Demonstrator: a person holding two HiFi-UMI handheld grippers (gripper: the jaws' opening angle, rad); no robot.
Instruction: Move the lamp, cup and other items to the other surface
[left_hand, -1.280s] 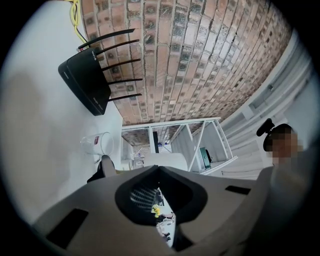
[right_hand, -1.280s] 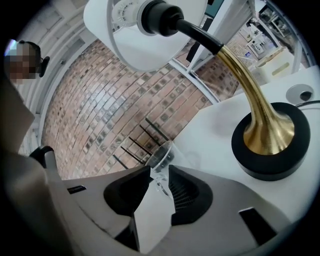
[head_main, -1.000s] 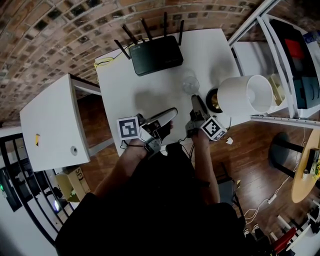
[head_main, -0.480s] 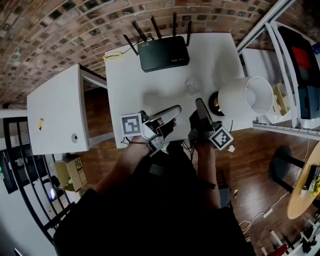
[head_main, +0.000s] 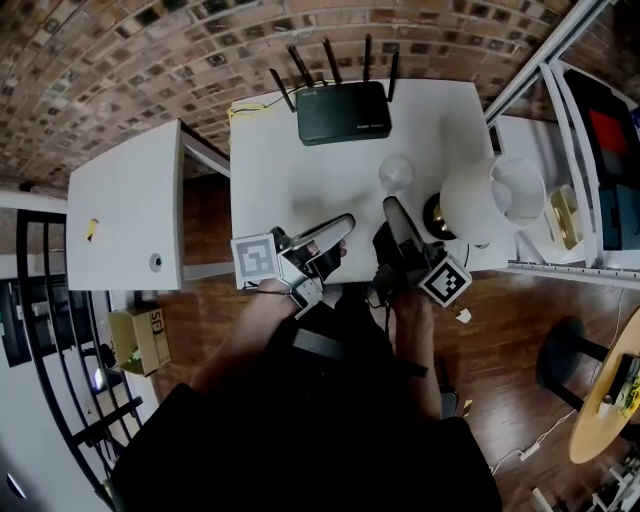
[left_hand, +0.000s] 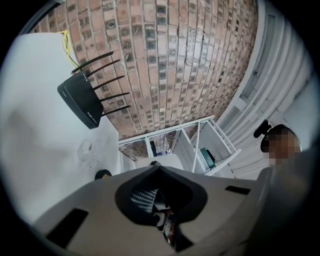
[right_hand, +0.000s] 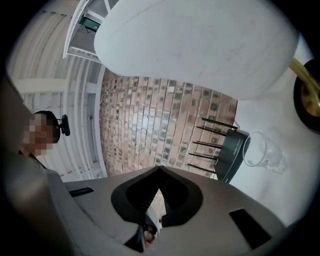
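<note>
The lamp (head_main: 490, 198), a white shade over a dark base, stands at the right edge of the white worktop (head_main: 275, 175), right of centre in the head view. The clear cup (head_main: 395, 172) sits just left of it. A black router (head_main: 343, 112) lies higher in the frame. The right hand-held gripper (head_main: 390, 204) is closed on nothing, with its tips just below the cup. The left hand-held gripper (head_main: 345, 222) is likewise closed and empty, over the worktop's lower edge. A second white surface (head_main: 125, 220) stands at frame left.

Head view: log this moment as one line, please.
left gripper: shut, empty | right gripper: shut, empty | lamp, glass cup, router: on white table, ungripped
</note>
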